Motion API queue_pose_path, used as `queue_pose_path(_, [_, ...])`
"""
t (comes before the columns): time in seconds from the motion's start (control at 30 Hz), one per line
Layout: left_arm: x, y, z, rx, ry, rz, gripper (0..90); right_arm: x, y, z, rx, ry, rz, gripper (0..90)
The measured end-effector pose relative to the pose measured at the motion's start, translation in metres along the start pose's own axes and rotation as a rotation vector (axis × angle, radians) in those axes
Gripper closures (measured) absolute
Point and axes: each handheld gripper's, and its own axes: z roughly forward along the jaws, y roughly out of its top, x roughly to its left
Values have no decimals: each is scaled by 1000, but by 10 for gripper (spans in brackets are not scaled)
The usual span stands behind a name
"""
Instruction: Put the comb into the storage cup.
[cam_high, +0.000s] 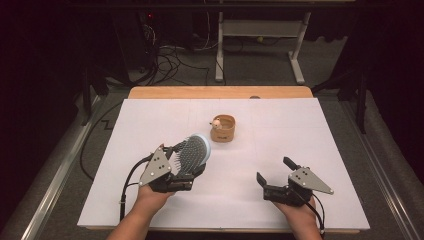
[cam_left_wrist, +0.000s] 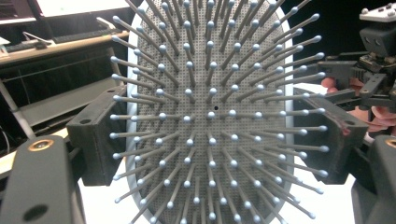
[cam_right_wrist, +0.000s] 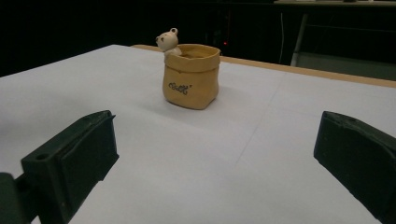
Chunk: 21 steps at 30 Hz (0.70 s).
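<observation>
one little container on the table: a tan pot (cam_high: 223, 128) shaped like a crumpled paper sack, sitting upright a bit past the middle of the white sheet (cam_high: 280, 130). a small cream bear figure (cam_right_wrist: 168, 41) peeks over its rim on one side. can't really see down inside it, so no idea if anything else is in there. there's dark cursive lettering on the front of the pot in the right gripper view, but it's too small and blurry to read.

the white sheet covers most of a wooden table (cam_high: 220, 92), whose bare edge shows at the far side. the room behind is dark, with a grey floor, a tangle of cables (cam_high: 170, 60) and the white legs of another desk (cam_high: 260, 45).

the hairbrush (cam_high: 193, 150) is up off the sheet, in front of the pot and to its left, clamped in the left gripper (cam_high: 187, 160). the jaws press on both sides of its oval head, and in the left gripper view the grey bristles (cam_left_wrist: 210, 116) face the camera. the right gripper (cam_high: 274, 172) sits low over the near right part of the sheet, jaws spread wide with nothing between them, pointing toward the pot.
</observation>
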Motion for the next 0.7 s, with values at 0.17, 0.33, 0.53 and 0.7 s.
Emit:
queue_pose_path(0.17, [-1,-1,3,3,-5,2,201,7,-1,6,15,27,4,2])
queue_pose_path(0.33, [0,0,3,-6,-5,1,201,14,-2,13,29,54,22,2])
queue_pose_path(0.53, [1,2,1,-18,-5,-1,201,21,2,24,46,67,11,2])
queue_pose_path(0.7, [2,2,0,-23,-2,-2,201,25,6,31,65,78,-7,2])
